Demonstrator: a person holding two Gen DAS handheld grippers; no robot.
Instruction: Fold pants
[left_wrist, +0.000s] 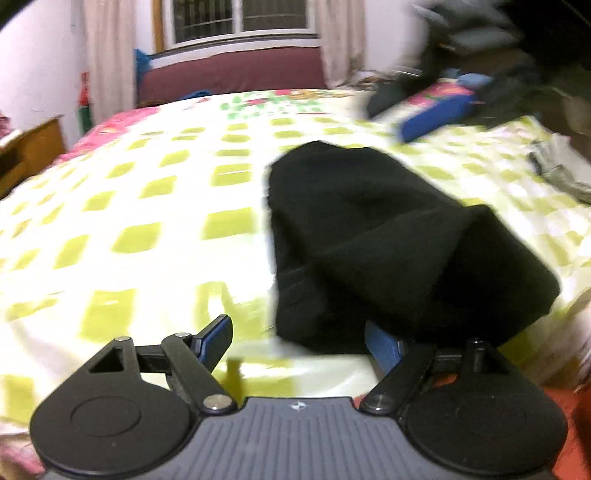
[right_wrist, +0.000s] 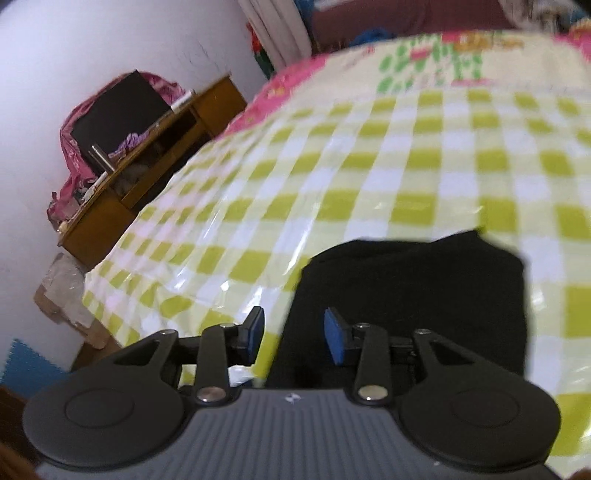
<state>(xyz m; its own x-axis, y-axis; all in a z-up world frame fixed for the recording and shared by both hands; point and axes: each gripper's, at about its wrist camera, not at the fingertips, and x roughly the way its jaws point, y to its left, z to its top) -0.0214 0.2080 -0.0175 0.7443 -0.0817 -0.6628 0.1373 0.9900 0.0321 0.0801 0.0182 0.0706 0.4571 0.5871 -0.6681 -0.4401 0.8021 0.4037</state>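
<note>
My left gripper (left_wrist: 299, 341) stands with jaws wide apart, gripping nothing; black fabric covers the tip of its right pad. My right gripper (right_wrist: 294, 334) is parted less widely, also empty, above the near edge of the pants (left_wrist: 369, 236). They lie folded on the checked bed (left_wrist: 147, 206), long axis running away from me. Only the left view shows the window (left_wrist: 240, 18); only the right view shows the wooden cabinet (right_wrist: 147, 155).
</note>
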